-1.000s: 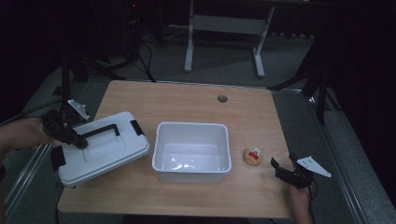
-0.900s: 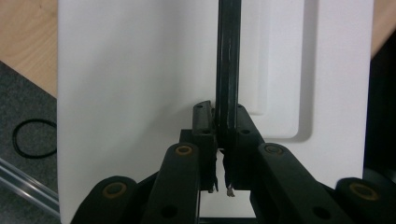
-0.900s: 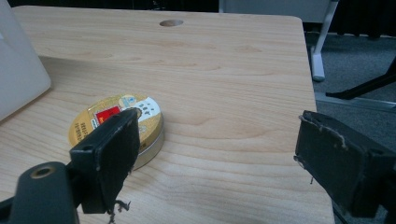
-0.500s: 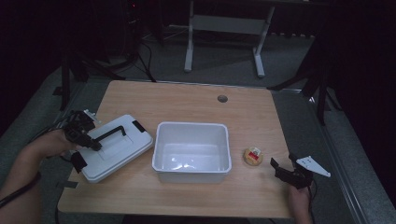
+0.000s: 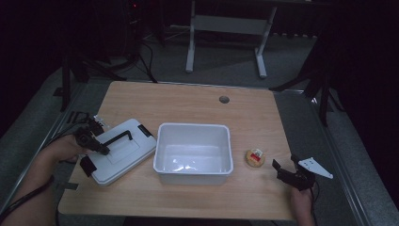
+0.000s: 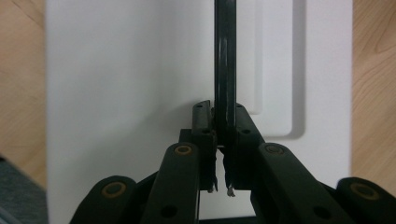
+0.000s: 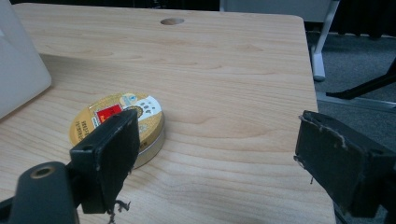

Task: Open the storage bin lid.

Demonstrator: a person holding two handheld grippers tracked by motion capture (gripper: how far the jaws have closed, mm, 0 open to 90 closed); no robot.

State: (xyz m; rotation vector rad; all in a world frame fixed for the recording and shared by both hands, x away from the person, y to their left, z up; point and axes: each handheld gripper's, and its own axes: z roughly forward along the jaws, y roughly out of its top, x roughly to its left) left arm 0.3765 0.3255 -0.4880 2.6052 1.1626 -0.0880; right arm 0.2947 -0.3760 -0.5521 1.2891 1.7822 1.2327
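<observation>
Open tabletop (image 5: 188,101) beyond my grippers: free passage. Obstacles: white bin (image 5: 193,151) centre, lid (image 5: 120,150) left, round tin (image 5: 255,157) right.

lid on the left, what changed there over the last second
The left gripper, shut on the black handle of the white lid, has carried the lid down and turned it, so its right end now lies by the white bin. The bin, the round tin and the open right gripper stayed put.
</observation>
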